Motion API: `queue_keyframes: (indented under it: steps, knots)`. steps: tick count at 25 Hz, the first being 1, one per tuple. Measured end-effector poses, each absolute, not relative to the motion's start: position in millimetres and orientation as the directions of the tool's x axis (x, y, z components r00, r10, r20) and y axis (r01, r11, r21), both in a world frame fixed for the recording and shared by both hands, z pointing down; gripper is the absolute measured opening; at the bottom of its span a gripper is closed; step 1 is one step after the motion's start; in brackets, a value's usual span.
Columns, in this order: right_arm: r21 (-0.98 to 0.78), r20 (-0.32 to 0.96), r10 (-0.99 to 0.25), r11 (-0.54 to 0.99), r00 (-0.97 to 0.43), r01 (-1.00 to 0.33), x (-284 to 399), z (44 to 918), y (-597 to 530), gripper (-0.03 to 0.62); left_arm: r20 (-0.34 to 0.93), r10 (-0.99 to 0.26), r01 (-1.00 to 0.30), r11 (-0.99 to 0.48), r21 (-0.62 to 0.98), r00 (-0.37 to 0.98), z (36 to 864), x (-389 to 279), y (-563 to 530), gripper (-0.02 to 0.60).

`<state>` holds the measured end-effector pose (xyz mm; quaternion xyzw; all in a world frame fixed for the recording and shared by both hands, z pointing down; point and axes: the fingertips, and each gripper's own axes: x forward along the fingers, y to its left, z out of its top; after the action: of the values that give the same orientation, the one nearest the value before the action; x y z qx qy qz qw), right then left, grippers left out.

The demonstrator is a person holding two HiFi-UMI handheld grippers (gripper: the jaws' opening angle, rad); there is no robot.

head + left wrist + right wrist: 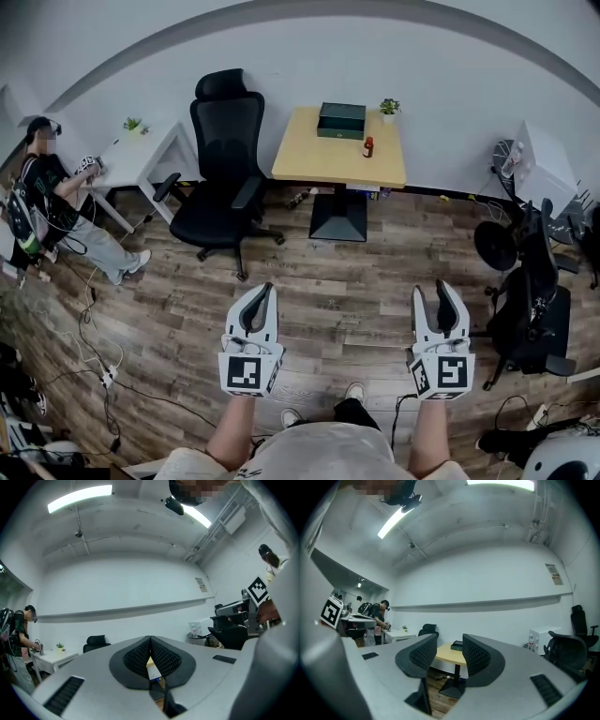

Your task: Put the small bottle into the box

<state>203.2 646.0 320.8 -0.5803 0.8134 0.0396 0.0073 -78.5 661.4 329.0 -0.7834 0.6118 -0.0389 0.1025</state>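
The small red bottle [368, 147] stands on a light wooden table [319, 159] across the room, just right of a dark green box [341, 120]. Both grippers are held low over the wooden floor, far short of the table. My left gripper [260, 292] has its jaws pressed together with nothing between them, as the left gripper view [150, 640] shows. My right gripper [434, 292] stands open and empty. Through its gap [449, 641] in the right gripper view I see the table [446, 656] and the box [457, 645]. The bottle is not visible there.
A black office chair [223, 159] stands left of the table, and a small potted plant [389, 107] sits at its back right corner. A person [52, 206] works at a white desk [141, 155] far left. More black chairs [530, 281] and cables crowd the right side.
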Motion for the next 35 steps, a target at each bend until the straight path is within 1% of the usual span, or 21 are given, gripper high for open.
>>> queue_keyframes:
  steps: [4,12,18,24,29,35]
  knots:
    - [0.057,-0.060,-0.944,0.323,-0.326,-0.945,221,324,638,0.206,-0.055,-0.963,-0.947,-0.246,-0.208,0.262,333,-57,650,0.008]
    - [0.034,-0.062,-0.951,0.300,-0.302,-0.953,290,331,610,0.206,-0.044,-0.958,-0.940,-0.270,-0.210,0.285,339,13,617,0.008]
    - [0.008,-0.058,-0.946,0.320,-0.320,-0.948,316,337,587,0.206,-0.030,-0.961,-0.935,-0.261,-0.239,0.276,340,43,599,0.008]
    - [-0.008,-0.049,-0.940,0.339,-0.339,-0.941,320,343,565,0.206,-0.017,-0.966,-0.941,-0.246,-0.232,0.256,344,46,584,0.008]
    - [0.012,-0.043,-0.933,0.357,-0.358,-0.934,303,345,538,0.206,-0.010,-0.970,-0.947,-0.236,-0.217,0.244,354,30,558,0.008]
    - [0.037,-0.025,-0.932,0.361,-0.362,-0.932,274,348,486,0.206,-0.017,-0.970,-0.956,-0.235,-0.176,0.242,363,4,502,0.008]
